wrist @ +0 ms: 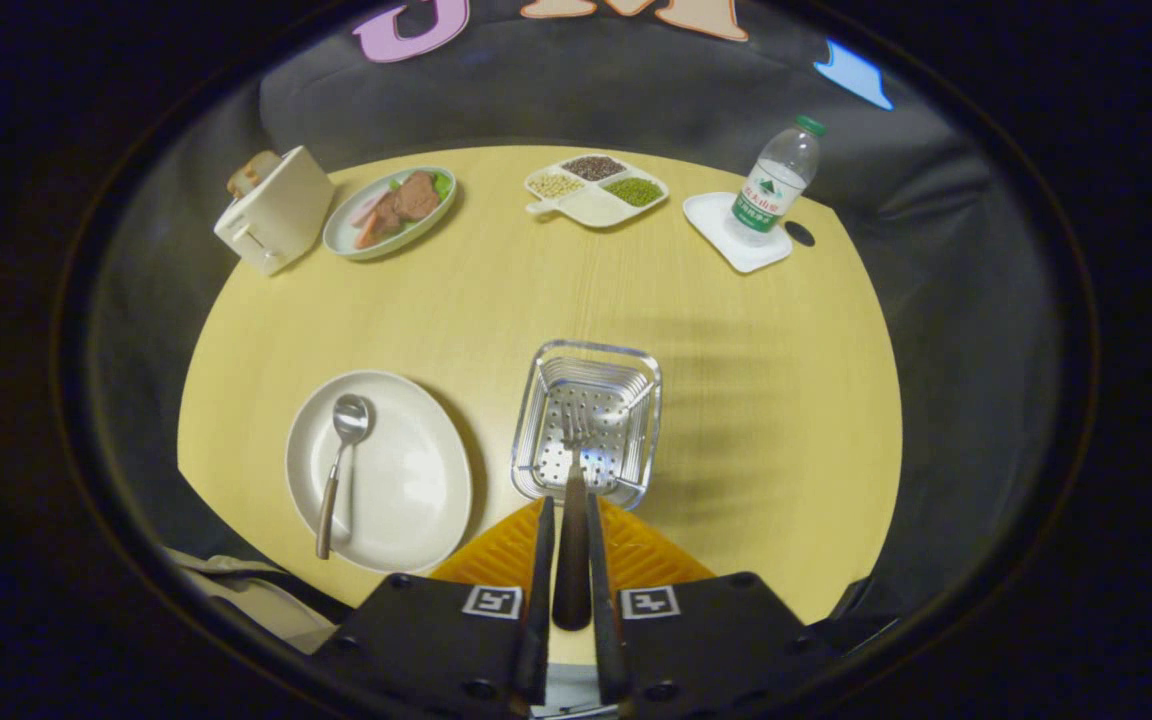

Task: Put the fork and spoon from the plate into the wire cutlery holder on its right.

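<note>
Round pale-wood surface point(536, 300) carries: toaster point(274, 212), plate of food point(391, 212), divided grain tray point(596, 190), square coaster point(736, 232) under bottle, plate point(406, 480) near front, wire cutlery holder point(588, 420) beside it; gripper point(572, 520) clamps fork point(573, 500)

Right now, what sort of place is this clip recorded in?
Probably a staged dining setup in a cloth-walled recording booth: a round wooden table holding a toaster and a food plate. The claw is shut on the fork over the wire cutlery holder.

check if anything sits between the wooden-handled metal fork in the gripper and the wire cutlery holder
Nothing visible does. The gripper is shut on the wooden-handled metal fork, whose tines already hang over the open top of the wire cutlery holder.
</note>
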